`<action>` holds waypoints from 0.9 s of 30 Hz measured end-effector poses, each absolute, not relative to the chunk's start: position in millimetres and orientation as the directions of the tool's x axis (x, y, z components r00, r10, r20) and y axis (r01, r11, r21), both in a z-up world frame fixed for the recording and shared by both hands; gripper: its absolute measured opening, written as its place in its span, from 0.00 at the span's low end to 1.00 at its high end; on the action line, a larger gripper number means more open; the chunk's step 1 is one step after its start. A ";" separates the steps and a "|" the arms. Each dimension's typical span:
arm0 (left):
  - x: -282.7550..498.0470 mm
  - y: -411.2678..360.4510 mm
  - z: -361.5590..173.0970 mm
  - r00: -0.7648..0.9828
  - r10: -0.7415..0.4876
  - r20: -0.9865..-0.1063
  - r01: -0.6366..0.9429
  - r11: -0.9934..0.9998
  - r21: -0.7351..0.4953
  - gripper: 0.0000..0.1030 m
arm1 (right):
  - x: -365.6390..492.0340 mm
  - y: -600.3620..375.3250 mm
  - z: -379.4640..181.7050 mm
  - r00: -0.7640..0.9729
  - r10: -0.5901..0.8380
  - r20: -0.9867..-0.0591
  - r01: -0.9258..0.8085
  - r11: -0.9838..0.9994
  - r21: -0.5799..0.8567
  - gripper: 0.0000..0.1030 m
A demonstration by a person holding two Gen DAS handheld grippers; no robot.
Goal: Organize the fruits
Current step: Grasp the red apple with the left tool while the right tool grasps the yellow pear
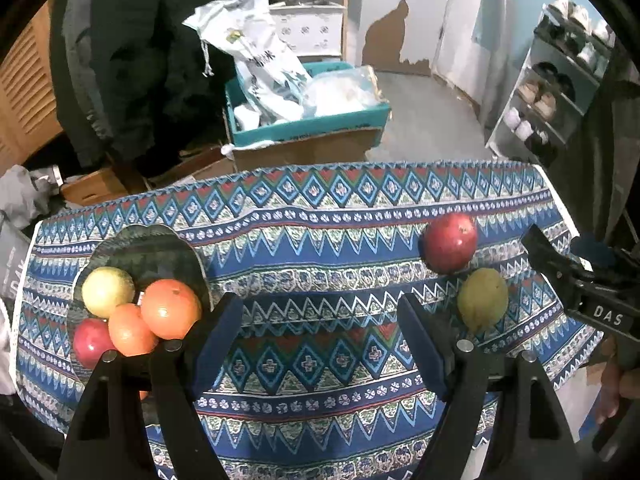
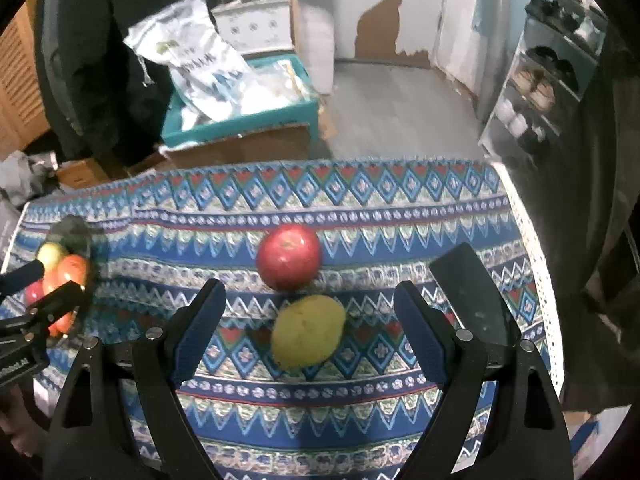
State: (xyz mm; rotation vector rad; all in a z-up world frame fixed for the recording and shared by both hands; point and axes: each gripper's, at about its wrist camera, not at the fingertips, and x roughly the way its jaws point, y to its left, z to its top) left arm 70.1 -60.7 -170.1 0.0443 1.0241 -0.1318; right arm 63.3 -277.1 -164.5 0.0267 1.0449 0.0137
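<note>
Two hand-held grippers hang above a table draped in a blue patterned cloth, both aimed steeply down with nothing in their grasp. Nearest the lens in the right wrist view, the right gripper has its blue-padded fingers spread wide to either side of a green pear lying on the cloth; the pads flank the fruit but stand clear of it. Touching the pear on its far side is a red apple, also loose on the cloth. The left gripper likewise stands with its jaws apart, bare cloth between them, the pear off beyond its right finger. Just left of that gripper, well apart from the pear, a dark glass plate carries four fruits crowded together on its near half: a large orange, a smaller orange pressed against it, a red apple on the plate at the near left, and a yellow-green apple behind them. The far half of the plate is bare. Beyond the table's far edge, straight back from the pear, a teal box sits on a brown carton and holds a white printed bag and clear plastic packaging. Farther back stand a pale wooden shelf unit and a wall with peeling paint, while a shoe rack lines the right side of the room.
</note>
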 end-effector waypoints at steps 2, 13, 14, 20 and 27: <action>71.8 -64.2 -175.0 0.506 -0.085 -0.858 0.133 0.991 -0.020 0.78 | 65.4 -279.0 -174.8 0.481 0.021 -0.876 0.007 1.000 0.027 0.83; 80.7 -73.9 -211.8 0.451 -0.052 -0.891 0.137 0.991 0.011 0.78 | 76.1 -280.6 -232.3 0.357 0.043 -0.933 0.021 0.998 0.054 0.83; 81.3 -74.1 -214.3 0.448 -0.049 -0.893 0.137 0.990 0.014 0.78 | 77.3 -280.9 -236.1 0.349 0.048 -0.936 0.024 0.998 0.060 0.83; 84.0 -75.9 -225.1 0.431 -0.039 -0.902 0.138 0.990 0.023 0.78 | 80.8 -281.4 -259.4 0.303 0.057 -0.951 0.036 0.997 0.071 0.83; 87.6 -81.0 -232.3 0.418 -0.038 -0.908 0.145 0.989 0.026 0.78 | 81.2 -280.4 -278.3 0.274 0.081 -0.958 0.039 0.995 0.095 0.83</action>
